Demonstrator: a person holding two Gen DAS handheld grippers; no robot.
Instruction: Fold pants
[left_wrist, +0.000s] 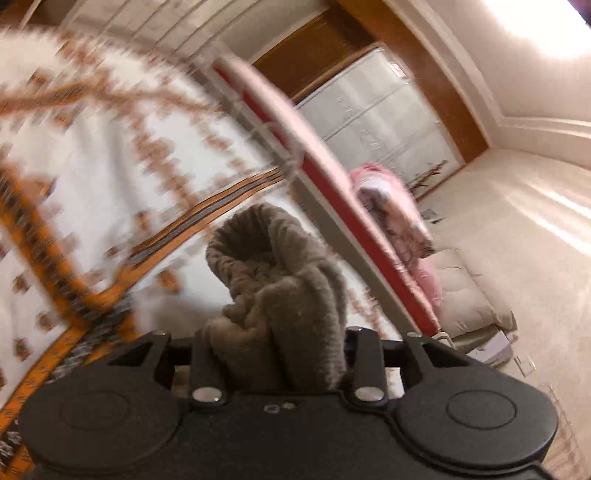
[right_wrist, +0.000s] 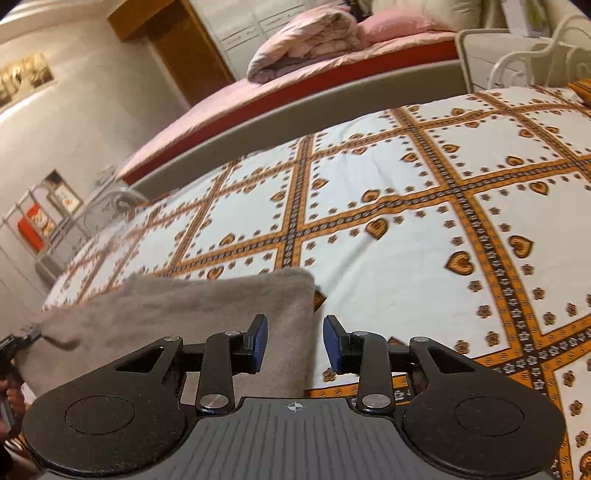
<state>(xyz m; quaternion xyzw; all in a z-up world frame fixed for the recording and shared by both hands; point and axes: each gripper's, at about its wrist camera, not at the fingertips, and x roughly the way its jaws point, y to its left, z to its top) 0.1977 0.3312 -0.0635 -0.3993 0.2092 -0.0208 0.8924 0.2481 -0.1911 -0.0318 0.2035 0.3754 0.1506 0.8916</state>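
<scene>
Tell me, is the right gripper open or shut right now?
Open. The right gripper shows a clear gap between its blue pads, gripping nothing, just above the pants.

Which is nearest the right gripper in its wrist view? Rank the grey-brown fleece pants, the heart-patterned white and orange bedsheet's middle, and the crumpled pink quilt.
1. Grey-brown fleece pants, just ahead-left of the right gripper.
2. Heart-patterned bedsheet, middle, ahead.
3. Crumpled pink quilt, on the far bed.

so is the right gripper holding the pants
No, the right gripper is open with empty space between its blue pads, and the grey pants lie just beyond its left finger on the patterned bedspread.
</scene>
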